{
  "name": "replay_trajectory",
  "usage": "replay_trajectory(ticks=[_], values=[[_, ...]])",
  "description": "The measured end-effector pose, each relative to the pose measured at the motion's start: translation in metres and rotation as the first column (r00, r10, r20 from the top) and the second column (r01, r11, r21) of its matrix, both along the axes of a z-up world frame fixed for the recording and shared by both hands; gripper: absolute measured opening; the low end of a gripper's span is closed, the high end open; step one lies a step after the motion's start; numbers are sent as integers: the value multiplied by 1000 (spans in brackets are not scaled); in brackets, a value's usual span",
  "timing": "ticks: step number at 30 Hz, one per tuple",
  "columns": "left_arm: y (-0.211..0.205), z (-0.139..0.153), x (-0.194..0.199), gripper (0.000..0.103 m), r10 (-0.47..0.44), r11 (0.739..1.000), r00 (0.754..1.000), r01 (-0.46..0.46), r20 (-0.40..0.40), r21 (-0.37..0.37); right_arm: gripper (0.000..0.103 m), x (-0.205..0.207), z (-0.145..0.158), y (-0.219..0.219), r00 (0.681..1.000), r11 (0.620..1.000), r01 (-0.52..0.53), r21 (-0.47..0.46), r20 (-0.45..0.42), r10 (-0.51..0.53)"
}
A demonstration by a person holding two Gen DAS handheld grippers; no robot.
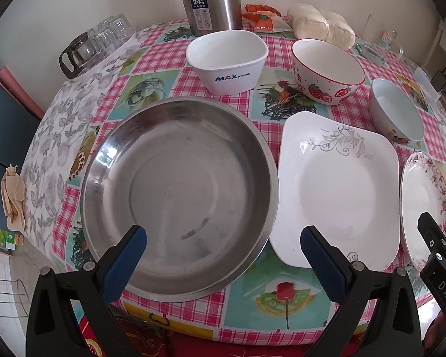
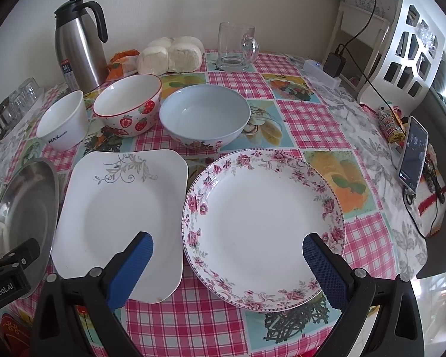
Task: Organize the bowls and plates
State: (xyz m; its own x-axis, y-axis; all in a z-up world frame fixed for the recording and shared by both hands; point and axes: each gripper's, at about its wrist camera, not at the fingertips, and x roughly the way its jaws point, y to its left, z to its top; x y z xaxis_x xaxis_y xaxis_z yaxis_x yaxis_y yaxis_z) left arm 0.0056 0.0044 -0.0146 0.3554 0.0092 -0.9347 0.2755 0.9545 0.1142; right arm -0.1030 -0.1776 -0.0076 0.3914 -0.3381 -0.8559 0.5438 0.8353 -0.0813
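A row of three plates lies along the near side of the table: a steel plate [image 1: 178, 196] [image 2: 23, 217], a square white plate [image 1: 339, 190] [image 2: 122, 217] and a round floral plate [image 2: 264, 229] [image 1: 425, 205]. Behind them stand a white MAX bowl [image 1: 227, 61] [image 2: 64, 125], a strawberry bowl [image 1: 327, 70] [image 2: 128, 108] and a pale blue bowl [image 2: 205, 119] [image 1: 397, 111]. My left gripper [image 1: 223, 250] is open above the steel plate's near edge. My right gripper [image 2: 227, 255] is open above the floral plate's near edge. Neither holds anything.
At the back stand a steel thermos [image 2: 77, 47], a bag of buns [image 2: 169, 55], a glass mug [image 2: 238, 47] and upturned glasses [image 1: 104, 38]. A phone [image 2: 413, 154] leans at the right table edge, with a charger and cable [image 2: 336, 62] and a white chair [image 2: 401, 38] behind.
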Motion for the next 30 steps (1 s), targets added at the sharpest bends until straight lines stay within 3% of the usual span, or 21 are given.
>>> replay_trajectory(ticks=[30], values=[[3,-3,-2,103,2,1000,1000,-2,-9,-2,102,0,-1,1,1000,1000,0,2,-6,0]])
